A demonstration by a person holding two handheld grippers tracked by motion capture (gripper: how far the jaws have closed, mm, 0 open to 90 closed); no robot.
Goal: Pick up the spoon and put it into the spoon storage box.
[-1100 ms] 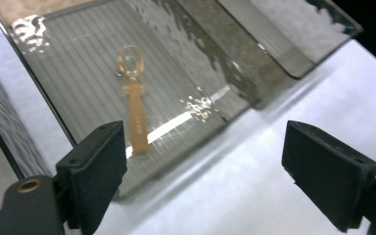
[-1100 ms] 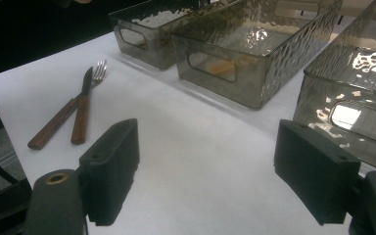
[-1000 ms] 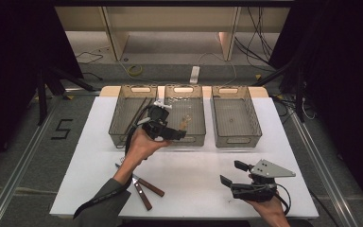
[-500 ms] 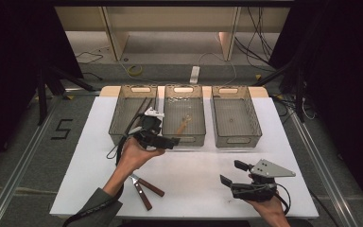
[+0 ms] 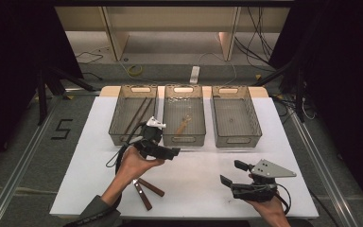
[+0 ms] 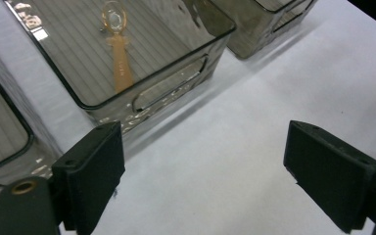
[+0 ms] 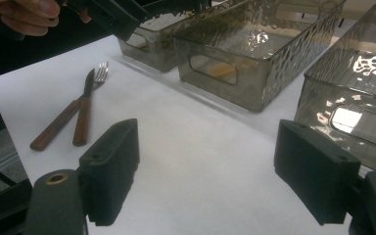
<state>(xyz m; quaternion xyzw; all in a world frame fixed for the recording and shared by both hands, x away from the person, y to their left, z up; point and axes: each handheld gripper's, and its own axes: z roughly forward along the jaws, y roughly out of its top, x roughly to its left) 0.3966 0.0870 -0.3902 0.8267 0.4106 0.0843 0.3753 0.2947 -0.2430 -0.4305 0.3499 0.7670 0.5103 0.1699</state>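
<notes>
So we're sorting cutlery here. Next up are the knife (image 5: 142, 194) and fork (image 5: 152, 187), lying side by side near the table's (image 5: 203, 165) front edge, towards its left corner. Both look stiff, light-ish and slim, with wooden handles and metal ends that are probably slippery, so we'd pinch mid-handle, one at a time. The left gripper (image 5: 163, 151) hangs just in front of the middle bin (image 5: 184, 140), jaws wide open with nothing between them, palm cupped underneath. The right gripper (image 5: 232, 173) sits low near the front right corner, also gaping and empty. A wooden spoon (image 6: 118, 49), we think, lies in that middle bin.
</notes>
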